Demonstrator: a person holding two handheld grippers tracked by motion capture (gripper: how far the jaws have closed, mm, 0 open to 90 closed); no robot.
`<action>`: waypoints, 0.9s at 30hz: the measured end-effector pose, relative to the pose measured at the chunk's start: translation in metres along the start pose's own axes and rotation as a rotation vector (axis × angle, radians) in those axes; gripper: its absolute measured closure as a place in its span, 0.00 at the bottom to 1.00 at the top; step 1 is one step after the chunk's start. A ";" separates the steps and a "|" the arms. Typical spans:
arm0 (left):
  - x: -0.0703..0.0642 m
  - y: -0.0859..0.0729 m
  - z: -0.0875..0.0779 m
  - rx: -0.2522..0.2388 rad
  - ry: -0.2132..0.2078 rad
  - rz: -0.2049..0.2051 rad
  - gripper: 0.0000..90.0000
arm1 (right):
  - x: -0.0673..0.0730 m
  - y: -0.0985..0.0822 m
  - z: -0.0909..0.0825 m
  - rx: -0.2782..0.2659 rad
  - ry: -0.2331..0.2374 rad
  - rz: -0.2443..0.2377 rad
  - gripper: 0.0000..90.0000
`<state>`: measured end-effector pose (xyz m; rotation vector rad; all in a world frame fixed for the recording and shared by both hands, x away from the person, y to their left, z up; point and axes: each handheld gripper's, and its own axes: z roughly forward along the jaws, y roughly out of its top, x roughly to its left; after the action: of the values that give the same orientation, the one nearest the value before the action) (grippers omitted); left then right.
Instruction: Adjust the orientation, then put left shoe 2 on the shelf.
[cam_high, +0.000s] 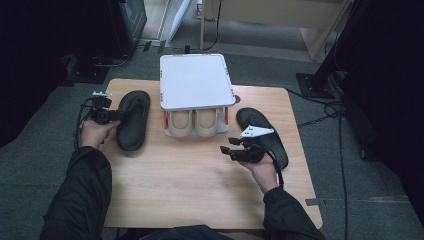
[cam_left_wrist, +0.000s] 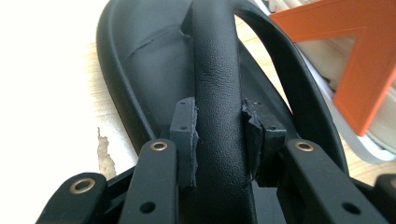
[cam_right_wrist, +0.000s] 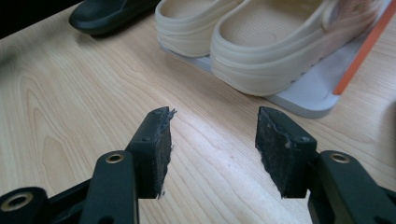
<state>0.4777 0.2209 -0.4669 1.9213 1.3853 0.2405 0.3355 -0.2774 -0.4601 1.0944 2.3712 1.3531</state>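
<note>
Inside, the white rack (cam_high: 197, 82) held two beige clogs (cam_high: 194, 122) on its lower shelf. The left gripper (cam_left_wrist: 218, 135) was clamped on the strap of the matte black sandal (cam_left_wrist: 140, 60); the right gripper (cam_right_wrist: 212, 149) stood apart, holding nothing.

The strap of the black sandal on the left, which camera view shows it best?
The left gripper view: the strap runs up the middle, close, with the left hand-held gripper shut on it. The high view shows the whole left black sandal small. The right gripper view catches just one dark end of it.
</note>
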 end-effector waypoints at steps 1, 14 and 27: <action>-0.002 0.000 -0.002 -0.001 -0.001 0.002 0.76 | 0.001 0.001 0.001 0.001 0.004 0.000 0.52; -0.019 0.007 -0.028 -0.033 -0.012 -0.001 0.76 | 0.004 0.008 0.010 0.009 0.027 -0.020 0.52; -0.023 0.024 -0.036 -0.069 0.006 -0.044 0.76 | 0.001 0.007 0.012 0.018 0.037 -0.012 0.52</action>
<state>0.4670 0.2140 -0.4196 1.8329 1.4038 0.2700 0.3444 -0.2664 -0.4606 1.0675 2.4167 1.3615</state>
